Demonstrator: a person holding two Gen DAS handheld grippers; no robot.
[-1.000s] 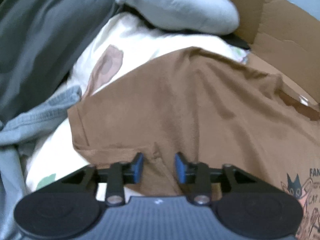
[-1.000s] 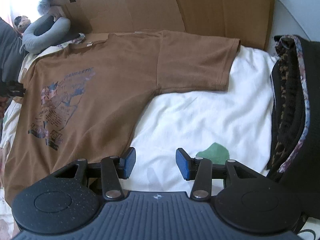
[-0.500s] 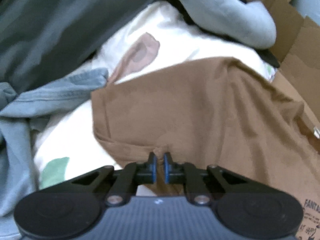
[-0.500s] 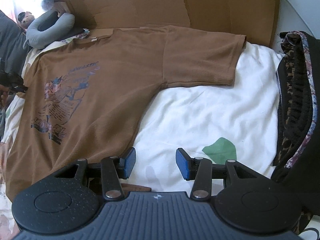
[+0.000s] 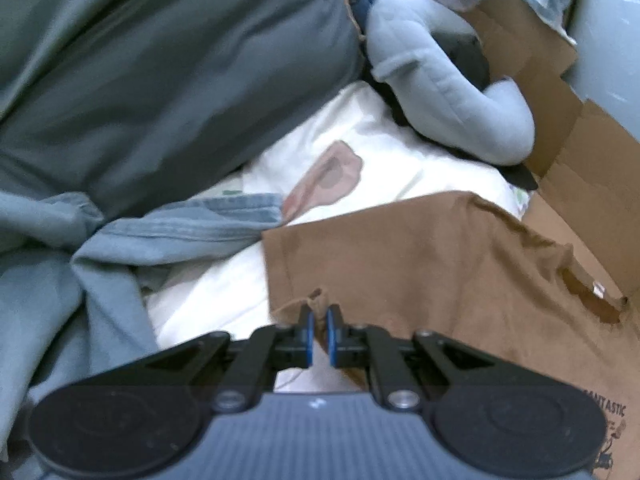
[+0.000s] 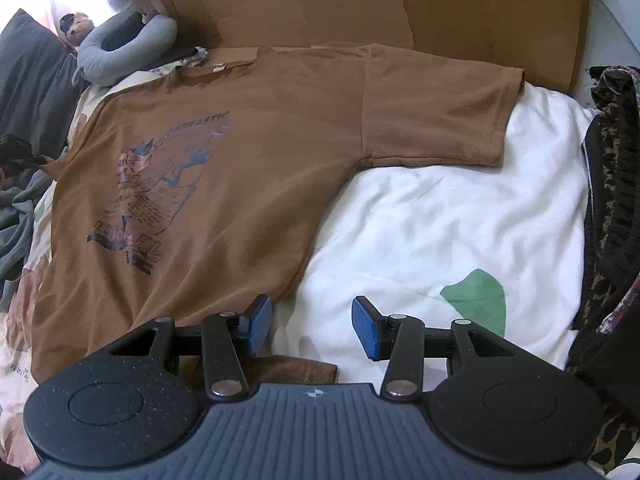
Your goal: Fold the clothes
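A brown T-shirt [image 6: 224,168] with a blue print lies face up on a white bedsheet [image 6: 432,232], one sleeve [image 6: 440,120] spread to the right. In the left wrist view my left gripper [image 5: 317,322] is shut on a pinch of the brown T-shirt's [image 5: 440,264] other sleeve hem, lifting it off the sheet. My right gripper [image 6: 312,322] hovers open over the shirt's lower right hem, nothing between its blue pads [image 6: 366,332].
A grey neck pillow [image 5: 452,96] and flattened cardboard [image 6: 360,4] lie past the collar. A dark grey pillow [image 5: 160,80] and a blue-grey garment [image 5: 92,264] lie left of the shirt. A dark patterned pile of clothes [image 6: 612,208] sits at the right.
My left gripper closed on the sleeve hem, then rose and drew the pinched cloth up and across. The right gripper stayed open and nearly still.
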